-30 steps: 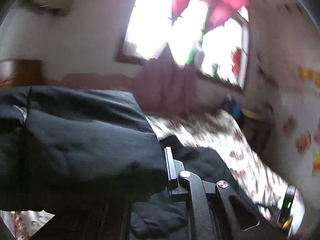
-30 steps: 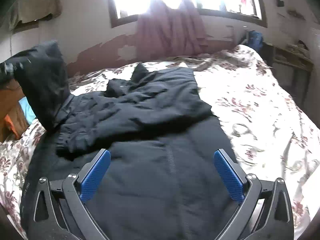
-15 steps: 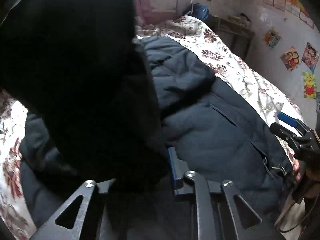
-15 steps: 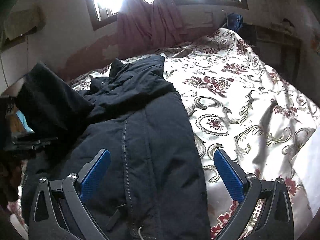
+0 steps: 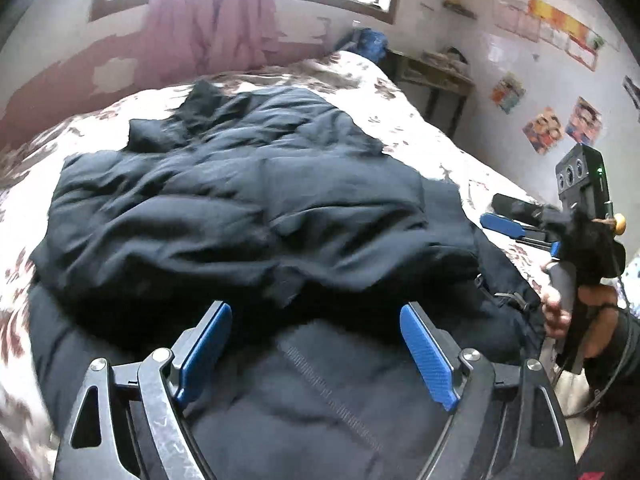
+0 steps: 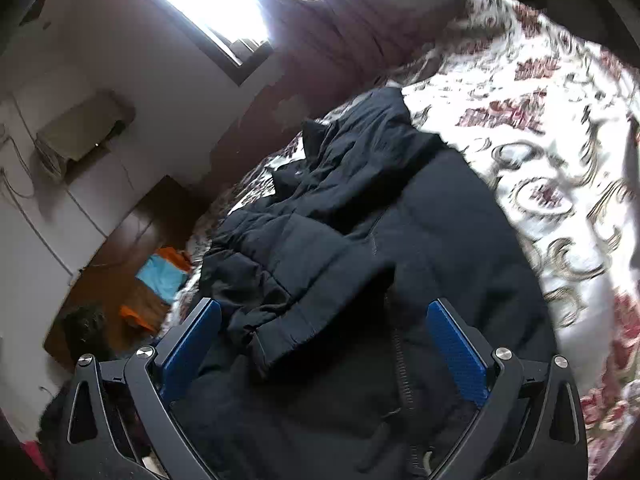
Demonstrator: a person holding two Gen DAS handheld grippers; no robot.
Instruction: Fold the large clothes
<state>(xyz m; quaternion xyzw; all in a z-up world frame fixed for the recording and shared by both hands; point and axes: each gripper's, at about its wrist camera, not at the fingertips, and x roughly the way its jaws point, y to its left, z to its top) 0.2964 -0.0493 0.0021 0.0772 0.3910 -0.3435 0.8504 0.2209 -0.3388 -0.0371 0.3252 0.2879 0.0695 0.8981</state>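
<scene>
A large dark navy padded jacket lies spread on the floral bed, both sleeves folded across its body, zipper running down the near part. My left gripper is open and empty just above the jacket's near hem. My right gripper is open and empty, tilted, above the jacket near a folded sleeve cuff. The right gripper also shows in the left wrist view, held in a hand at the bed's right edge.
The bed has a white and maroon floral cover. A pink curtain hangs under the window. A small table stands by the far right wall. Orange and blue items lie on brown furniture left of the bed.
My left gripper has let go of the sleeve it held up; the sleeve now lies across the jacket and the jaws are open. My right gripper has tilted and moved left over the jacket.
</scene>
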